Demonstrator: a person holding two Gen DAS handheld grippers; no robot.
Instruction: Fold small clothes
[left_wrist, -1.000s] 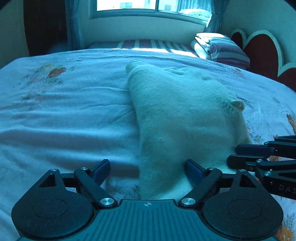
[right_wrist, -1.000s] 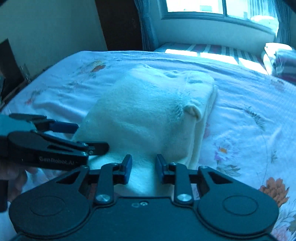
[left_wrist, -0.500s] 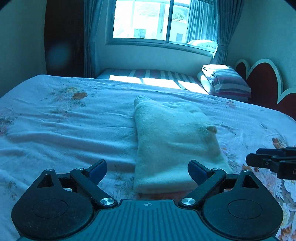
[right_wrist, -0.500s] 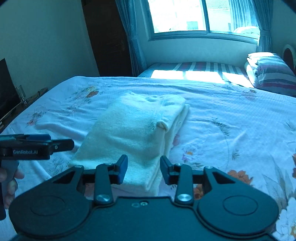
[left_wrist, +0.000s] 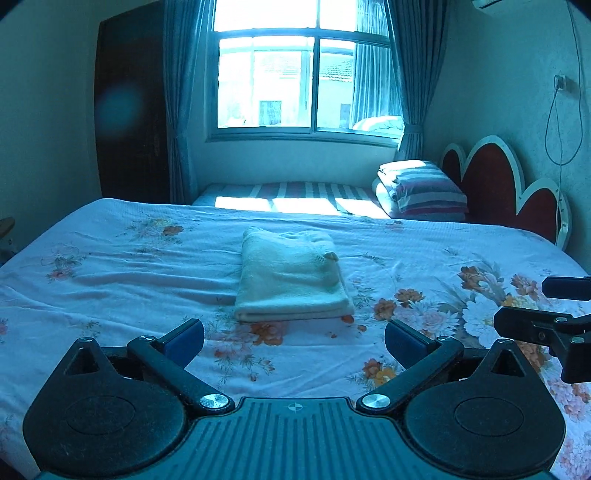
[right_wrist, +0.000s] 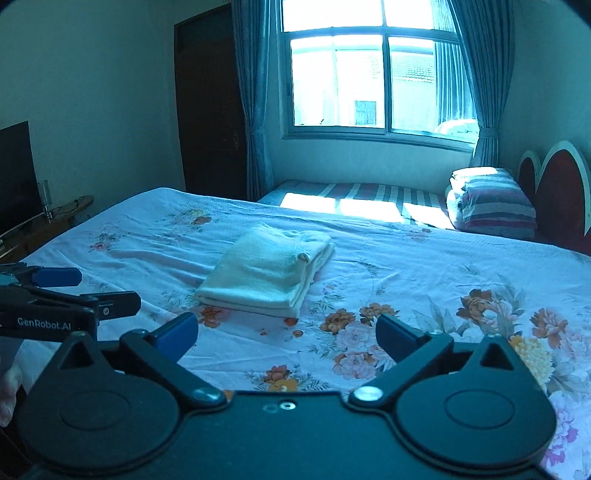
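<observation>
A cream fluffy garment (left_wrist: 291, 275) lies folded into a neat rectangle in the middle of the floral bedsheet (left_wrist: 110, 280); it also shows in the right wrist view (right_wrist: 267, 269). My left gripper (left_wrist: 293, 338) is open and empty, held back above the bed's near edge, well short of the garment. My right gripper (right_wrist: 286, 334) is open and empty, also held back from the garment. The right gripper shows at the right edge of the left wrist view (left_wrist: 554, 306), and the left gripper at the left edge of the right wrist view (right_wrist: 74, 291).
A stack of striped bedding (left_wrist: 424, 192) lies by the red scalloped headboard (left_wrist: 506, 184) at the far right. A window with blue curtains (left_wrist: 306, 74) is behind the bed. A dark screen (right_wrist: 16, 173) stands on a low bench at the left.
Both grippers have pulled back and risen away from the folded garment, which now looks small and far. The right gripper's jaws have opened wide. The garment stays folded on the bed.
</observation>
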